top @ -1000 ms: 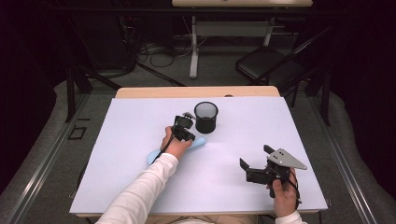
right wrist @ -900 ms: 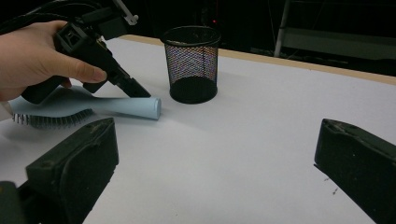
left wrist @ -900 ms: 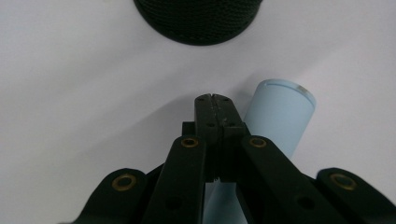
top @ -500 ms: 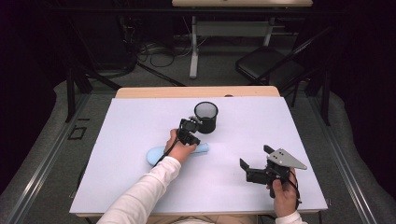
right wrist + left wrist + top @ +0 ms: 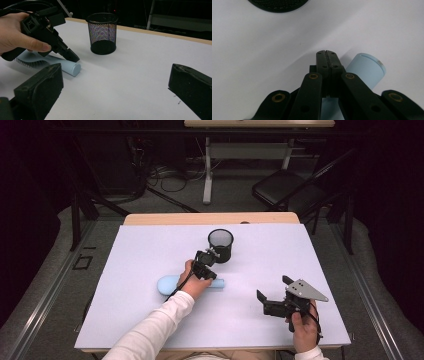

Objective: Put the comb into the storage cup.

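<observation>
Nearest, at about five o'clock on the white rectangular tabletop point(image 5: 150, 255): right gripper point(image 5: 274, 289), black with a grey three-cornered plate on top, gripped from below by the person's right hand point(image 5: 303, 332). Jaws spread wide apart, nothing between them, pointing toward ten o'clock across the table. Same wide gap in the right gripper view, one black jaw low at seven o'clock, the other at four o'clock, bare tabletop between.

Farther in, near the table's middle: pale blue plastic hairbrush point(image 5: 167, 283) lying flat, bristled head toward nine o'clock, round handle end toward three o'clock. In the right gripper view point(image 5: 64, 64), bristles facing down along the head's edge, handle end cut flat and open to view.

Over the handle: black left gripper point(image 5: 206, 260), held in the left hand point(image 5: 194, 282), a white sleeve point(image 5: 150, 327) running back toward six o'clock. Jaws pressed together, tip to tip, empty. In the left gripper view point(image 5: 327, 53), closed tips set down just beside the blue handle, which lies at four o'clock of them; touching or not, cannot tell. In the right gripper view point(image 5: 75, 58), tips low at the handle's far side, angled down toward the table.

Farthest, at about one o'clock of the left gripper and just past it: black wire-mesh pen cup point(image 5: 220, 245), cylindrical, upright, apart from the brush.
</observation>
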Motion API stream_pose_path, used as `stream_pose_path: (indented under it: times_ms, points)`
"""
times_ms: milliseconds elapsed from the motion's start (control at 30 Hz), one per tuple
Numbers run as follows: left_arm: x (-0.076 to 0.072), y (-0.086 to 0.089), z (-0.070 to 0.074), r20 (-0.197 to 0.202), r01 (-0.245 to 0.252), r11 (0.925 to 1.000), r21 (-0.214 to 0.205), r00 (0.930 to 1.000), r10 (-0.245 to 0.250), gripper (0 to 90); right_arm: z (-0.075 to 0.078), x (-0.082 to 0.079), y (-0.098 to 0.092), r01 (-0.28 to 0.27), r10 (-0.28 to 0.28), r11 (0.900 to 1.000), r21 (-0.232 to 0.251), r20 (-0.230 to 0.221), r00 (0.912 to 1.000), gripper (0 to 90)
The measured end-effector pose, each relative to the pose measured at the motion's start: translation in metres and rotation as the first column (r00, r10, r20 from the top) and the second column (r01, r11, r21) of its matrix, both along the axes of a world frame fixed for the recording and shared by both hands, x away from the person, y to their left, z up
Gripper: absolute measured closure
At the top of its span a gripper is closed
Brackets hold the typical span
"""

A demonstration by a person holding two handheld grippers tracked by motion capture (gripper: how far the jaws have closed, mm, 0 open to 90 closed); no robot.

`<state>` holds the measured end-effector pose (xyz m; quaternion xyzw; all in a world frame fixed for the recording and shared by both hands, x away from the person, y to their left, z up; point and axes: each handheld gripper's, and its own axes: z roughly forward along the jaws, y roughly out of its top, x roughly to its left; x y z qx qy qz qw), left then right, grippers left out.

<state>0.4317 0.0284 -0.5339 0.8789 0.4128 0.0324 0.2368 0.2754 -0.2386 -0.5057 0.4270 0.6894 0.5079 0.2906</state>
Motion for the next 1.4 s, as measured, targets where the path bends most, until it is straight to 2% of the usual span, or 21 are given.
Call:
stream_pose_path:
  times_ms: [633,867,1000,1400]
  points:
    - [-0.019,0.002,0.000,-0.018,0.067,0.9977,-0.011,0.9976,-0.068,90.0,0.000,0.000,0.000,0.002,-0.002,1.0000,-0.006,0.000,1.0000,0.0]
    - [-0.027,0.003,0.001,-0.004,0.085,0.9964,-0.005,0.9964,-0.085,90.0,0.000,0.000,0.001,0.002,-0.002,1.0000,-0.005,-0.001,1.0000,0.0]
    - [-0.034,0.005,0.002,-0.003,0.114,0.9935,-0.007,0.9935,-0.114,90.0,0.000,0.000,0.001,0.003,-0.003,1.0000,-0.005,0.000,1.0000,0.0]
    - [-0.049,0.005,0.003,-0.002,0.151,0.9883,-0.024,0.9886,-0.151,90.0,0.000,0.000,0.001,0.004,-0.004,1.0000,-0.007,-0.002,1.0000,0.0]
